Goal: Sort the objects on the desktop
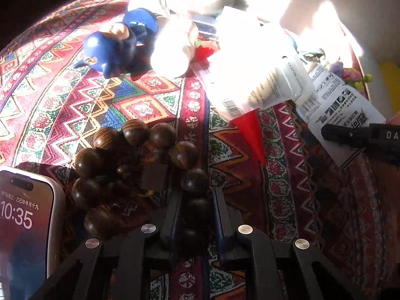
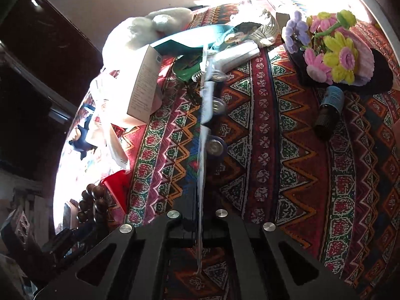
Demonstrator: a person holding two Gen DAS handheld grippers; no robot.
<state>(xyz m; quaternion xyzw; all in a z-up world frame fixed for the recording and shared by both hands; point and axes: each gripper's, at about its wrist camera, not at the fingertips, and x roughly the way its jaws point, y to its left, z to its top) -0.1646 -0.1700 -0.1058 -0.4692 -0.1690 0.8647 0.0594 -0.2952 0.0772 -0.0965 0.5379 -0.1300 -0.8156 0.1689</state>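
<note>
On the patterned cloth, left jaws pinch one bead bracelet; right jaws pinch one blister card.

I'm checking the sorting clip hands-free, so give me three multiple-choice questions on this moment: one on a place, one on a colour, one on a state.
1. In the left wrist view, where is the phone relative to the bead bracelet?
A. to its right
B. to its left
C. on top of it

2. What colour is the cone tip lying on the cloth beyond the bracelet?
A. red
B. green
C. yellow

3. How do the jaws of the right gripper stand?
A. wide open over bare cloth
B. shut on a dark bottle
C. shut on a thin clear pack

Answers:
1 B, the phone fills the lower left corner beside the beads.
2 A, the cone is plainly red.
3 C, the pack runs edge-on out from between the closed jaws.
</note>
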